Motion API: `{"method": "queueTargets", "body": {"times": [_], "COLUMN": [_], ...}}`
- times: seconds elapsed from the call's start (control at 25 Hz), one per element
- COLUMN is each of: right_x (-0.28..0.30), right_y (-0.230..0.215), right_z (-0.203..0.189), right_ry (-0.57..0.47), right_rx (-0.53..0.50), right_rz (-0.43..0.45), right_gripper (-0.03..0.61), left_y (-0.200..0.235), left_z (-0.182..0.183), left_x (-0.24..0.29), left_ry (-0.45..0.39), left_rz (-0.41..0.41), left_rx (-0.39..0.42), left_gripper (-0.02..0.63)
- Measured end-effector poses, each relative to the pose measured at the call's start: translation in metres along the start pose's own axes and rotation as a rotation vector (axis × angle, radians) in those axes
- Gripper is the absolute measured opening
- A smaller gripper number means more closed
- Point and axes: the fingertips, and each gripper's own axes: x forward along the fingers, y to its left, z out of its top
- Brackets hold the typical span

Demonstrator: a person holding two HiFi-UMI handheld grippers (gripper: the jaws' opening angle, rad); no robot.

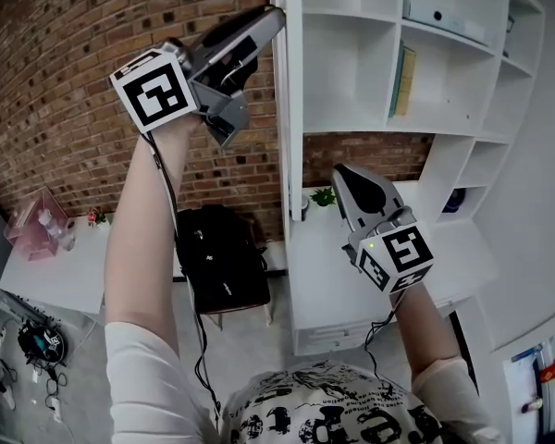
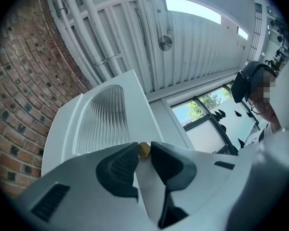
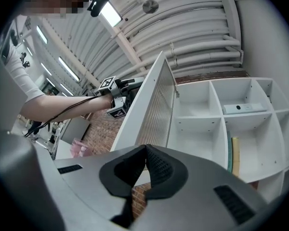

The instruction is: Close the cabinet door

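Cabinet door (image 1: 283, 109) stands swung wide out from the cabinet (image 1: 347, 72), so that the head view catches it edge-on as a narrow white strip running vertically up the cabinet's left side. Its long axis is upright, and in the right gripper view a small hinge fitting shows where it meets the cabinet's left wall. The closing swing would therefore carry its free edge round toward the open shelves.

The left tool (image 1: 271, 17) is raised high against the door's outer face, on the side turned away from the shelves and toward the brick wall (image 1: 74, 63). Its jaws are drawn in narrowly on a small brass knob (image 2: 143, 149), which sits right between their tips. This tool is the nearer one and the only one touching the door.

The right tool (image 3: 145, 149) hangs lower, in front of the cabinet's open shelves. It is apart from the door, its jaws are pressed together, and nothing is between them.

The door is a white frame around a ribbed glass pane (image 2: 103, 121) with a rounded top. It looks light and rigid, and it should pivot easily if the knob is pushed toward the cabinet.
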Motion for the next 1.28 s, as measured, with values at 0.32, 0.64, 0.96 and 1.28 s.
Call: {"method": "queueTargets", "body": {"times": [0.32,0.64,0.96,1.28], "right_x": [-0.013,-0.039,-0.055,-0.063], "right_y": [0.0,-0.029,-0.075,-0.143], "right_z": [-0.006,-0.01,-0.027,-0.039], "right_ry": [0.033,0.004,0.054,0.045], "right_rx": [-0.005,0.016,-0.009,0.02], "right_rz": [-0.035,-0.056,-0.057,0.013], "right_gripper": [0.015,0.015,0.015,0.015], "left_y": [-0.006,-0.014,-0.02,-0.023], "left_z": [0.004,-0.016,-0.028,-0.06], "left_x": [0.009,0.041,0.069,0.138], "left_ry": [0.028,0.053,0.049,0.078], "left_rz": [0.007,0.08,0.194,0.21], "left_rx": [-0.003,0.028,0.106,0.184], "left_gripper": [0.092,0.089,0.089,0.089]}}
